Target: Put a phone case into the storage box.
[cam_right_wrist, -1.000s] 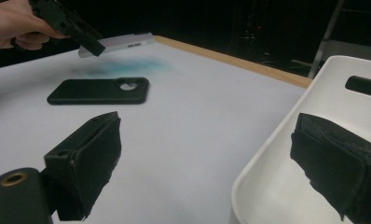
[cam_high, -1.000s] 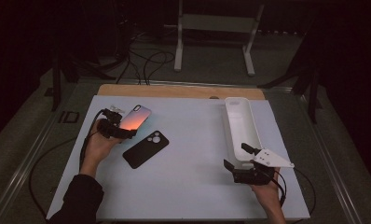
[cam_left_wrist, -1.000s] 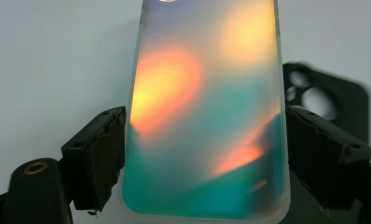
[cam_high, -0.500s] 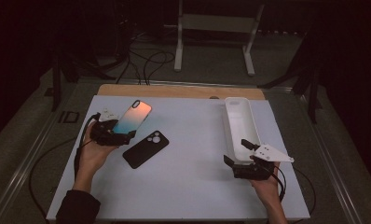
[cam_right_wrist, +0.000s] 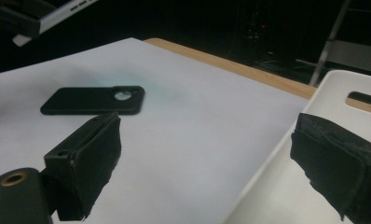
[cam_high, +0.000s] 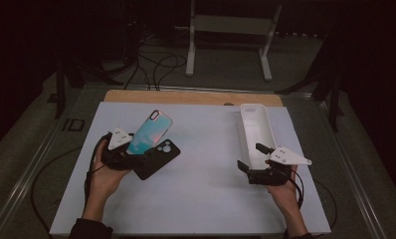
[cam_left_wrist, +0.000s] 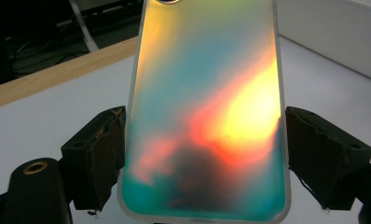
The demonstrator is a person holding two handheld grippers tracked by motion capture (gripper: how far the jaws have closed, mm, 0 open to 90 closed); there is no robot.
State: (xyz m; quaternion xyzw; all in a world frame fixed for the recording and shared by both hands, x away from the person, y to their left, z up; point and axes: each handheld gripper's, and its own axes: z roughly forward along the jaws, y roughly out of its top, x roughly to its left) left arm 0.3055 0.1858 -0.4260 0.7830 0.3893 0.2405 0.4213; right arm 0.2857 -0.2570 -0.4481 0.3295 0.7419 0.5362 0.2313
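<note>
My left gripper [cam_high: 129, 157], clamped on the iridescent phone case [cam_high: 149, 131], has carried it down-left, over the black case [cam_high: 157, 158]; my right gripper [cam_high: 253, 158] waits open at the white tray [cam_high: 258, 130].

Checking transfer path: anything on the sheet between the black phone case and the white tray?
Nothing: in the high view, only bare white sheet lies between the black phone case and the white tray.

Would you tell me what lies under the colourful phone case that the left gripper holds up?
Under the colourful case, part of the black case lies on the white table; its near corner is covered by the left gripper.
</note>
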